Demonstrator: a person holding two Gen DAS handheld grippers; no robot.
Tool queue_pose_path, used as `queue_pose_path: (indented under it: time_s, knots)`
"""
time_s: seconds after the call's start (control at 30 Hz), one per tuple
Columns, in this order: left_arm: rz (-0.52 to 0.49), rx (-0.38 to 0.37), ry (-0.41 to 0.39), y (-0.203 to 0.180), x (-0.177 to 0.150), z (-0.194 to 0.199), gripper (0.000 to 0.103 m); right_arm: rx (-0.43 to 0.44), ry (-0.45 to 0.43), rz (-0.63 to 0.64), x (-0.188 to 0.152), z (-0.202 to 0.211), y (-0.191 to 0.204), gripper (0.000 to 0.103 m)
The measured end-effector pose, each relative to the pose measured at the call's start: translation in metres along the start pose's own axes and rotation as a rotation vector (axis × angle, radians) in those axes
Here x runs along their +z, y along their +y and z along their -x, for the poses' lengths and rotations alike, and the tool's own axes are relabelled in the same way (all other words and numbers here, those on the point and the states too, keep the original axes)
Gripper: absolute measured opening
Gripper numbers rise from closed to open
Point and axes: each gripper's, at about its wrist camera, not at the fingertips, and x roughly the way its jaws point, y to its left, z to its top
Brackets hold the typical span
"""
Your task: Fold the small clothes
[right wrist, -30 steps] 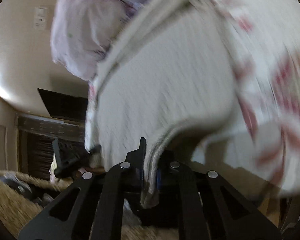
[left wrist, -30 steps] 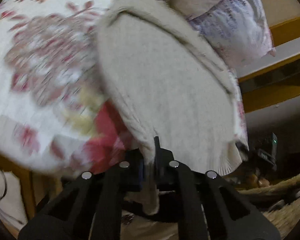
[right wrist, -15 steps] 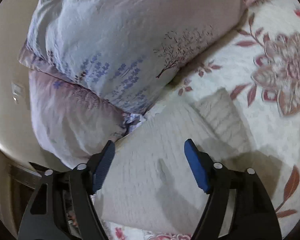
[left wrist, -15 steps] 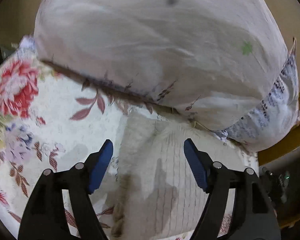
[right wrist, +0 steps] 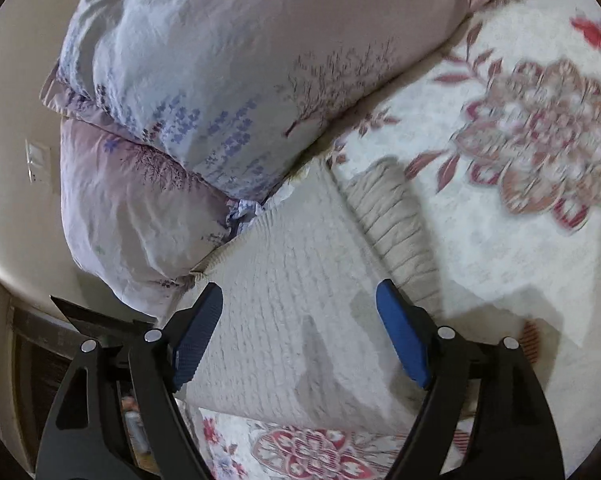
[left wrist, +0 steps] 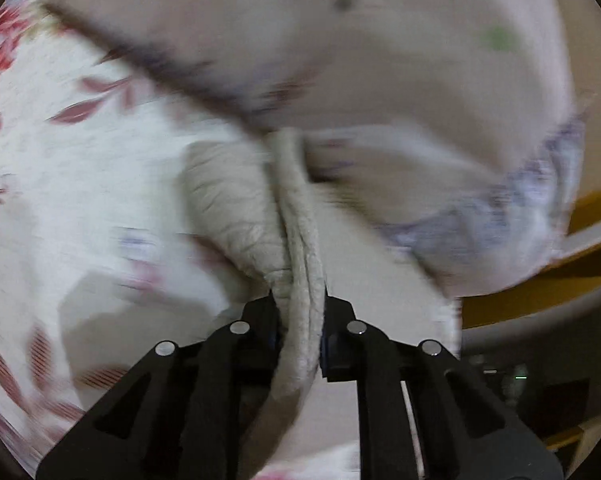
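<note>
A small cream knit sweater (right wrist: 300,292) lies on the flowered bedspread (right wrist: 500,220), its ribbed part (right wrist: 396,224) toward the right. My right gripper (right wrist: 298,336) is open and empty just above the sweater. In the blurred left wrist view my left gripper (left wrist: 300,320) is shut on a bunched edge of the sweater (left wrist: 300,248), which runs up from between the fingers toward the pillows; a ribbed fold (left wrist: 228,196) lies to its left.
Two pale lilac flowered pillows (right wrist: 228,80) are stacked right behind the sweater, and one (left wrist: 340,40) fills the top of the left wrist view. A yellow bed frame (left wrist: 596,208) shows at the right. The bed's edge and dark floor (right wrist: 32,380) are at the lower left.
One second ago both grippers held the sweater; half a second ago both were open above it. Now the left gripper has shut on the sweater's edge again. The right stays open.
</note>
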Motion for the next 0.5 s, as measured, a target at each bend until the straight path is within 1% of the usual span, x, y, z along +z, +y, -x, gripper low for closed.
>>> queue_pose_path:
  time_s: [0.03, 0.1, 0.13, 0.17, 0.2, 0.23, 0.27, 0.33, 0.37, 0.4, 0.43, 0.47, 0.5]
  knots:
    - [-0.007, -0.045, -0.002, -0.014, -0.002, 0.001, 0.013, -0.005, -0.011, 0.006, 0.004, 0.006, -0.002, 0.081]
    - [-0.047, -0.167, 0.006, -0.065, -0.011, -0.008, 0.013, -0.018, -0.040, 0.015, 0.015, 0.019, -0.008, 0.081]
    - [-0.061, -0.229, 0.023, -0.088, -0.017, -0.019, 0.013, -0.024, -0.052, 0.014, 0.020, 0.025, -0.012, 0.081]
    - [-0.071, -0.307, 0.058, -0.117, -0.027, -0.038, 0.013, -0.030, -0.064, 0.012, 0.025, 0.030, -0.017, 0.081]
    - [-0.071, -0.363, 0.092, -0.138, -0.036, -0.057, 0.013, -0.036, -0.075, 0.007, 0.030, 0.035, -0.021, 0.081]
    - [-0.064, -0.409, 0.130, -0.156, -0.046, -0.077, 0.015, -0.044, -0.091, 0.004, 0.037, 0.041, -0.026, 0.081]
    - [-0.049, -0.458, 0.187, -0.175, -0.059, -0.106, 0.024, -0.051, -0.101, 0.005, 0.042, 0.044, -0.030, 0.081]
    - [-0.004, -0.527, 0.302, -0.194, -0.077, -0.148, 0.038, -0.059, -0.099, 0.000, 0.051, 0.046, -0.037, 0.082]
    - [0.027, -0.534, 0.333, -0.197, -0.084, -0.158, 0.046, -0.048, -0.087, -0.015, 0.055, 0.045, -0.042, 0.085]
    - [0.035, -0.534, 0.324, -0.195, -0.086, -0.157, 0.054, -0.038, -0.077, -0.027, 0.058, 0.044, -0.045, 0.088]
    - [0.023, -0.524, 0.290, -0.191, -0.084, -0.152, 0.072, -0.018, -0.058, -0.045, 0.060, 0.042, -0.050, 0.090]
    - [-0.019, -0.457, 0.215, -0.182, -0.077, -0.137, 0.086, -0.002, -0.040, -0.052, 0.061, 0.039, -0.052, 0.092]
    - [-0.054, -0.387, 0.160, -0.171, -0.070, -0.119, 0.088, 0.008, -0.022, -0.055, 0.061, 0.036, -0.054, 0.093]
